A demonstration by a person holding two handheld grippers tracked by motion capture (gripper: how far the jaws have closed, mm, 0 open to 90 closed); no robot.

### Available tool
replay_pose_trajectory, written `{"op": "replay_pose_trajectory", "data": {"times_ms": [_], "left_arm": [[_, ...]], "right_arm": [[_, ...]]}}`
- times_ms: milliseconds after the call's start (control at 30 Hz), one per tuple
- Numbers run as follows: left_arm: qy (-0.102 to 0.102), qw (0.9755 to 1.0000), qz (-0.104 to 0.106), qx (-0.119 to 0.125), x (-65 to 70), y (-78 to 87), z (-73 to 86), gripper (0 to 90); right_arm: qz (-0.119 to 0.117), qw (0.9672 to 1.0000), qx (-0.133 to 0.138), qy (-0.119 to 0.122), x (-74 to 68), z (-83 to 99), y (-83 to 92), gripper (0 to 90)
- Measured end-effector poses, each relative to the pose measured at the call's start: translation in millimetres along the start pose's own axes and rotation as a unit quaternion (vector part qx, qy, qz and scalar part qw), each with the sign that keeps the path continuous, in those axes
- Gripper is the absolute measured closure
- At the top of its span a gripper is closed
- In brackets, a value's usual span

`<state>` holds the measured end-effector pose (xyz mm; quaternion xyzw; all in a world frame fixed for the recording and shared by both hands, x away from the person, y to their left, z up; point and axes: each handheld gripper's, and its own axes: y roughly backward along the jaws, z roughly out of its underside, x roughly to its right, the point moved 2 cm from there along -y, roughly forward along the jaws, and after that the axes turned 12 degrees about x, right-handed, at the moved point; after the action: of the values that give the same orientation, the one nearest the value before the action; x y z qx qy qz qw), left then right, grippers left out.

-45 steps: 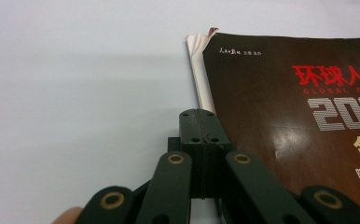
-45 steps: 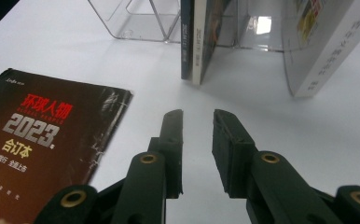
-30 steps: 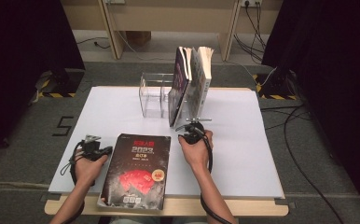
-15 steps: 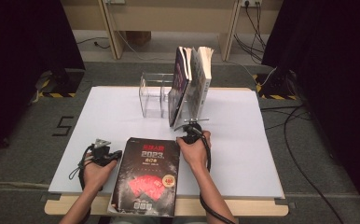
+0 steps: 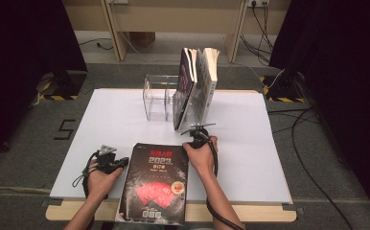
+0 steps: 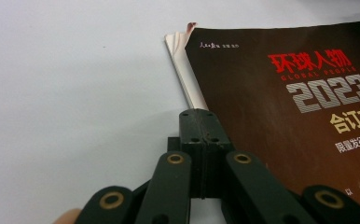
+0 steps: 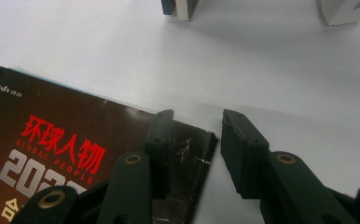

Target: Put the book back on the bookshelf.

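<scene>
Dark red and black, the magazine [image 5: 155,183] lies flat on the white table [image 5: 101,124], at the near edge and just left of centre, its near end jutting slightly past the table's rim. Left tongs [image 5: 113,162] sit at the magazine's left edge near its far corner, and the left gripper view shows them [image 6: 200,126] clenched tight together with nothing between them, the tip right beside the fanned page edges. Right tongs [image 5: 196,138] sit at the magazine's far right corner; in the right gripper view they [image 7: 196,126] have just been opening and stand released, with a clear gap. One jaw hangs over the scuffed corner of the cover [image 7: 75,154], the other over bare table, and the corner itself lies in the gap, unpinched. Farther back, a clear acrylic rack [image 5: 160,98] holds two upright books [image 5: 196,86] leaning at its right end, well apart from the magazine.
</scene>
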<state>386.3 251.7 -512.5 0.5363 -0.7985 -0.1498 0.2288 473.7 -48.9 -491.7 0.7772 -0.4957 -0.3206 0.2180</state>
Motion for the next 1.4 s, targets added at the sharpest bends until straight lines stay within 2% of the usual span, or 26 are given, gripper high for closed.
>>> {"op": "replay_pose_trajectory", "data": {"times_ms": [233, 333, 600, 833, 933, 1167, 1400], "left_arm": [[0.002, 1.0, 0.0, 0.001, 2.7, 0.9, 1.2, 89.9], [-0.02, 0.9998, -0.008, -0.001, 6.3, 0.8, 1.4, 89.9], [-0.024, 0.9996, -0.014, -0.005, 8.1, 0.5, 0.9, 89.9], [-0.023, 0.9996, -0.016, -0.005, 8.5, 0.3, 0.8, 89.9], [-0.026, 0.9995, -0.019, -0.006, 9.2, 0.3, 0.7, 90.0], [-0.033, 0.9992, -0.021, -0.009, 10.2, 0.2, 0.4, 89.9], [-0.039, 0.9989, -0.025, -0.01, 11.7, -0.2, 0.1, 90.0]], "right_arm": [[-0.002, 1.0, 0.003, 0.0, 0.5, -0.5, -1.1, 64.6], [-0.003, 1.0, 0.004, 0.004, -0.2, 0.3, -1.2, 64.4], [-0.019, 0.9994, -0.006, -0.027, 0.5, 3.2, 2.9, 63.7], [-0.016, 0.9993, -0.011, -0.031, -0.9, 4.7, 5.0, 64.9], [-0.019, 0.9987, -0.016, -0.044, 0.3, 4.3, 5.7, 66.1], [-0.025, 0.9979, -0.019, -0.058, 3.1, 5.1, 6.4, 68.2], [-0.014, 0.9988, -0.014, -0.043, 1.5, 6.0, 6.5, 72.2]]}}
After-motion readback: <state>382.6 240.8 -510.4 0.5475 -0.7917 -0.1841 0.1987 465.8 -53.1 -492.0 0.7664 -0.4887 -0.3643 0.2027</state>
